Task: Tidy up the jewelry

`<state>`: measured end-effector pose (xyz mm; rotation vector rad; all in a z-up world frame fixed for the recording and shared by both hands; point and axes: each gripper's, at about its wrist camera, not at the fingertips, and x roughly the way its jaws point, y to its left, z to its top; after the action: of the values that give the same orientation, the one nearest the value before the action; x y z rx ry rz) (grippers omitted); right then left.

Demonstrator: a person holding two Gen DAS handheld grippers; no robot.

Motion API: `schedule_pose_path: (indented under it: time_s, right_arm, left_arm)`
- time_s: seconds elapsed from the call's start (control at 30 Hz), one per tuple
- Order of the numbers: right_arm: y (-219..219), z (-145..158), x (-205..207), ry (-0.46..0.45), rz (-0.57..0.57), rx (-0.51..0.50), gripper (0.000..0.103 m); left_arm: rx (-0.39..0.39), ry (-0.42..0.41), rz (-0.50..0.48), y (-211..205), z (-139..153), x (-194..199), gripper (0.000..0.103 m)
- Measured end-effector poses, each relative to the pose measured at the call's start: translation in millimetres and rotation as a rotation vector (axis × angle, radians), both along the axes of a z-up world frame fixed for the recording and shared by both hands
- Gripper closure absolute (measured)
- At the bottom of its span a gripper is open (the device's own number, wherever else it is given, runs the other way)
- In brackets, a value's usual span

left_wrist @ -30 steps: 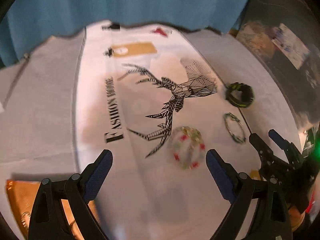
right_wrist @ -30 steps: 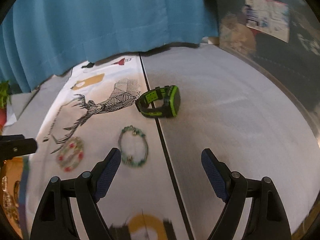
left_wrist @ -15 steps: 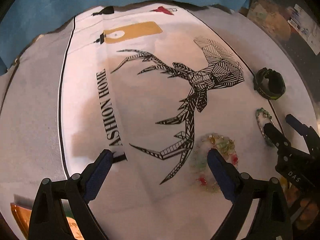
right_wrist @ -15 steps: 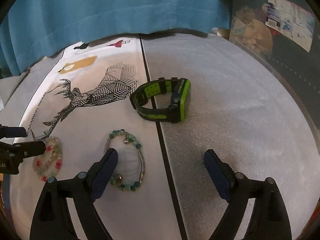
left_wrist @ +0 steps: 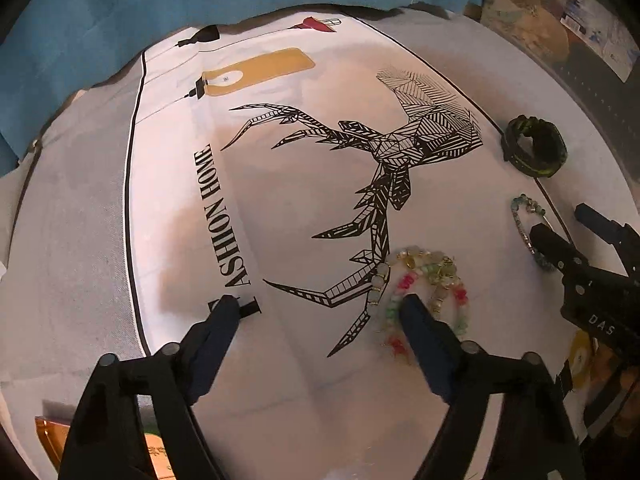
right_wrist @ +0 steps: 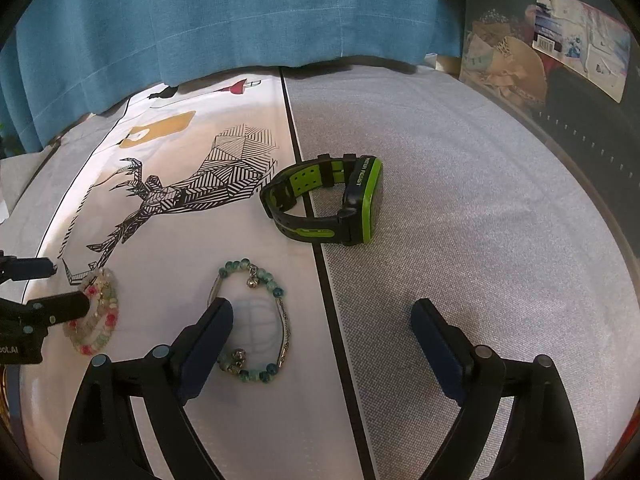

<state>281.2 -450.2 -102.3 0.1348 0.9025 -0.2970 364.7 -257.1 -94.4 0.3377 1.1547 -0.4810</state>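
Left wrist view
- Writing: "ASHION HOME" is read in black on the white printed cloth [left_wrist: 280, 200], beside a line-drawn stag; "DAS" is read on the body of the right gripper [left_wrist: 576, 236] at the right edge.
- Left gripper [left_wrist: 316, 312]: its jaws are closing with only cloth between them; one finger [left_wrist: 424, 324] is set inside the ring of the pastel bead bracelet [left_wrist: 428, 280], the other on the printed letters.
- Change: a second ago the bracelet lay ahead between wider fingers; the cloth is now seen closer.
- Other jewelry: the turquoise bracelet [left_wrist: 524, 224] is partly hidden by the right gripper; the green-and-black watch [left_wrist: 534, 152] lies beyond it.

Right wrist view
- Writing: "WATER RESIST" is made out on the watch [right_wrist: 324, 200] case; a barcode label is seen on a package [right_wrist: 580, 40] at the back right, its text too small to read.
- Right gripper [right_wrist: 322, 320]: fingers are spread wide, nothing gripped; the left finger [right_wrist: 208, 332] is placed inside the turquoise bracelet [right_wrist: 256, 320], the other over the grey mat [right_wrist: 480, 220].
- Change: the bracelet and watch are seen nearer than a second ago.
- Surface: the watch is laid across the black seam between cloth and mat.
- Room: a blue curtain [right_wrist: 240, 12] is hung behind the table.
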Motion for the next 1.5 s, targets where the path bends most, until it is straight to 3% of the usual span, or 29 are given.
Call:
schedule_pose_path:
  time_s: [0.17,0.43,0.6,0.83,0.87,0.9,0.93,0.97,1.0,1.03,1.07,1.1,1.13,1.17,1.3,1.5]
  right_arm:
    - [0.0,0.2,0.0,0.0,-0.001,0.0,0.012]
    - [-0.1,0.5,0.1,0.0,0.0,0.0,0.011]
    - [-0.5,0.7,0.2,0.0,0.0,0.001,0.011]
    - [-1.4,0.9,0.1,0.0,0.0,0.001,0.011]
    - [-1.5,1.0,0.1,0.0,0.001,0.001,0.011]
    - [-1.6,1.2,0.2,0.0,0.002,0.002,0.011]
    - [-1.9,0.9,-0.1,0.0,0.004,0.002,0.011]
    - [-0.2,1.0,0.2,0.0,0.005,0.001,0.011]
    - [1.2,0.8,0.4,0.0,0.006,0.0,0.011]
    - [2.4,0.8,0.0,-0.001,0.009,-0.001,0.012]
    - [4.8,1.7,-1.0,-0.008,0.018,-0.003,0.023]
    - [8.3,5.0,-3.6,-0.033,0.037,-0.01,0.06]
    - [12.6,6.4,-4.0,-0.041,0.067,-0.022,0.084]
    - [16.2,6.5,-4.0,-0.04,0.092,-0.027,0.099]
    - [15.4,9.7,-10.1,-0.051,0.083,-0.004,0.099]
    - [16.6,44.8,-35.5,-0.147,0.045,-0.024,0.099]
  left_arm:
    - [-0.11,0.058,0.074,12.8,8.7,15.8,0.032]
    - [-0.035,0.024,0.056,4.5,3.6,21.4,0.032]
    - [0.046,-0.057,0.001,-2.6,4.9,6.3,0.03]
    - [0.058,-0.077,-0.025,-2.7,6.3,2.0,0.031]
    - [0.059,-0.08,-0.036,-4.1,7.2,-0.2,0.04]
    - [0.048,-0.068,-0.061,-7.7,8.6,-2.0,0.061]
    - [0.036,-0.049,-0.088,-11.0,10.3,-4.6,0.073]
    - [0.033,-0.032,-0.118,-15.7,11.0,-8.5,0.093]
    - [0.037,-0.032,-0.133,-18.7,11.0,-11.6,0.099]
    - [0.058,-0.056,-0.151,-22.6,10.8,-15.7,0.099]
    - [0.072,-0.07,-0.164,-24.9,10.2,-18.0,0.099]
    - [0.061,-0.062,-0.167,-24.6,10.1,-18.1,0.099]
    - [0.028,-0.03,-0.155,-21.9,10.1,-15.6,0.099]
    - [-0.011,0.006,-0.13,-17.3,11.0,-13.1,0.099]
    - [-0.091,-0.011,-0.057,0.3,31.2,-15.3,0.099]
    - [-0.18,-0.086,-0.056,22.0,88.1,-44.2,0.099]
